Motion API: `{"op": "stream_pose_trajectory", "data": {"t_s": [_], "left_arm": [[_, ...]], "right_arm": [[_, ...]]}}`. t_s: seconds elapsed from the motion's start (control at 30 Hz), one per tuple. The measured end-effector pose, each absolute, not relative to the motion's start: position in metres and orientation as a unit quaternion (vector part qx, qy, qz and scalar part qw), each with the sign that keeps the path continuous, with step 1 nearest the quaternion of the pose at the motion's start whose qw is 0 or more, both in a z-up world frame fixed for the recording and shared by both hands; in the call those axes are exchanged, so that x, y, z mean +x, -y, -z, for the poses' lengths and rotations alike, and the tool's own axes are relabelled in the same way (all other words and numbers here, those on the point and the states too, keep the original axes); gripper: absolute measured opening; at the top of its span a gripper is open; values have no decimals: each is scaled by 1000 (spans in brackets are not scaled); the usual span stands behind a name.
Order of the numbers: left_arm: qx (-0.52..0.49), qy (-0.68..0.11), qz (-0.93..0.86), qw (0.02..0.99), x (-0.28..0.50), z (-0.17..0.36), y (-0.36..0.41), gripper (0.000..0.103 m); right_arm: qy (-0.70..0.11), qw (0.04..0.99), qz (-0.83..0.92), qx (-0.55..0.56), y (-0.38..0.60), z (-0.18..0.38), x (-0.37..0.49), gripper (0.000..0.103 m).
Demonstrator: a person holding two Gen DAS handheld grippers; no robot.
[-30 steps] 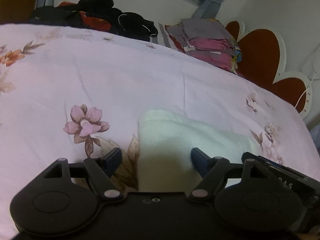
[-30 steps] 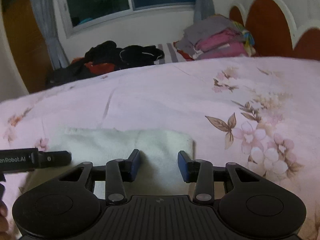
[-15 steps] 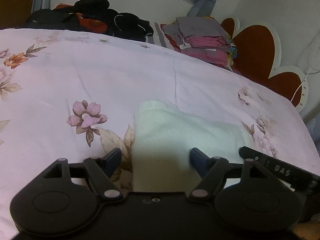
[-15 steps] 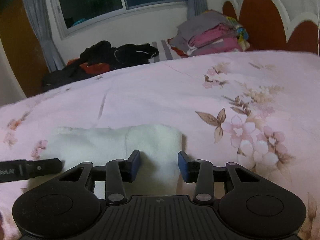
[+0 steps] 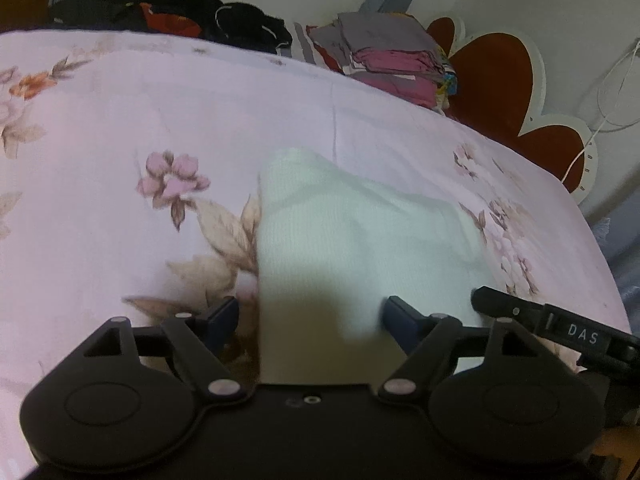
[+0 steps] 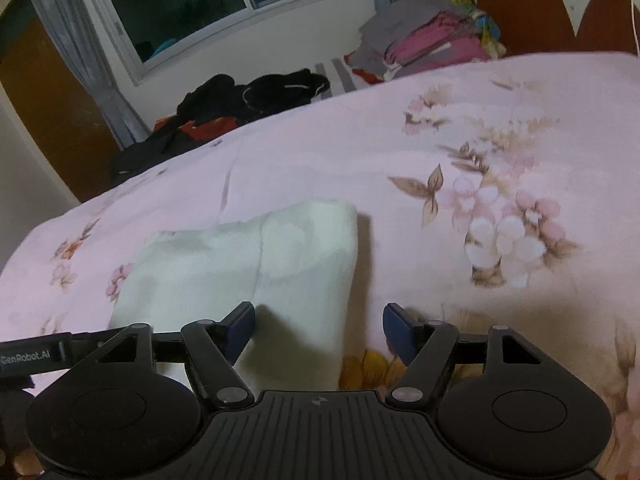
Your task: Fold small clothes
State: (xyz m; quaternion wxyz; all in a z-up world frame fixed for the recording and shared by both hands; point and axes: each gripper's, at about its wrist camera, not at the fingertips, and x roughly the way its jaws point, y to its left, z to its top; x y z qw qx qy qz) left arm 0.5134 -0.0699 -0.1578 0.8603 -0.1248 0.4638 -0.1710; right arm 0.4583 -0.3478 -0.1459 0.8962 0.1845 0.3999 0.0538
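Observation:
A small white knitted garment (image 5: 344, 240) lies folded flat on the pink floral bedspread (image 5: 160, 112). It also shows in the right wrist view (image 6: 256, 264). My left gripper (image 5: 310, 316) is open, its blue pads straddling the garment's near left end. My right gripper (image 6: 318, 326) is open wide over the garment's near right corner, holding nothing. The right gripper's body (image 5: 560, 328) shows at the right of the left wrist view, and the left gripper's body (image 6: 36, 354) shows at the left of the right wrist view.
A stack of folded grey and pink clothes (image 5: 396, 60) and a heap of dark clothes (image 5: 192, 12) lie at the far side of the bed. A red and white headboard (image 5: 504, 80) stands to the right. A window (image 6: 224, 0) is behind.
My right gripper has opened wider and both grippers have drawn back slightly. The garment lies released, its right end now shorter and more bunched.

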Motion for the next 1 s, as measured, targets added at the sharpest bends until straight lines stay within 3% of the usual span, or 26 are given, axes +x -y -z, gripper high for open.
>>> {"op": "stream_pose_trajectory", "data": {"t_s": [0.3, 0.53, 1.0], "left_arm": [[-134, -467, 175, 856, 505, 164, 69, 80], [-114, -455, 184, 864, 494, 167, 72, 82], [-138, -468, 204, 849, 485, 166, 75, 76]], "right_arm": [[-418, 875, -75, 233, 351, 158, 447, 70], [-404, 896, -48, 178, 345, 159, 425, 70], [-412, 867, -92, 263, 344, 157, 429, 70]]}}
